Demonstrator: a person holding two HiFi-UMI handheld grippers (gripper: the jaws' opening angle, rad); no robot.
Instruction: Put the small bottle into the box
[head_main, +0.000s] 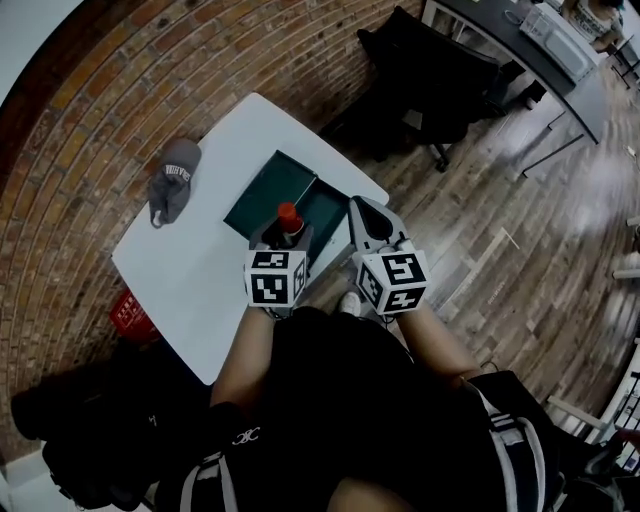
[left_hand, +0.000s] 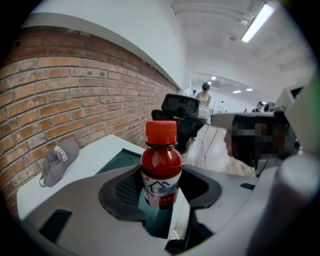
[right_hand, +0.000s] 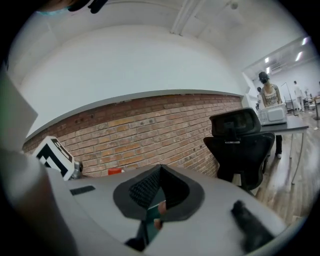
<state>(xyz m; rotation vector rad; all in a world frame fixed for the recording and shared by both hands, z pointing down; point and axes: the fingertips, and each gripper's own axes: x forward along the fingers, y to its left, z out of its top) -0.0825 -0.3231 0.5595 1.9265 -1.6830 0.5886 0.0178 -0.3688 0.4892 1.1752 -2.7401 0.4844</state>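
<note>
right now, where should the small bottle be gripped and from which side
Grip the small bottle around its labelled lower body, level from the near side, one pad on each flank, as the left tool does. It stands upright and round, and the red cap is clear above for lowering into the box.

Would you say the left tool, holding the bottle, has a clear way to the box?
Probably yes: the left tool holds the bottle above the box; nothing lies between them, and the right tool is off to the side.
</note>
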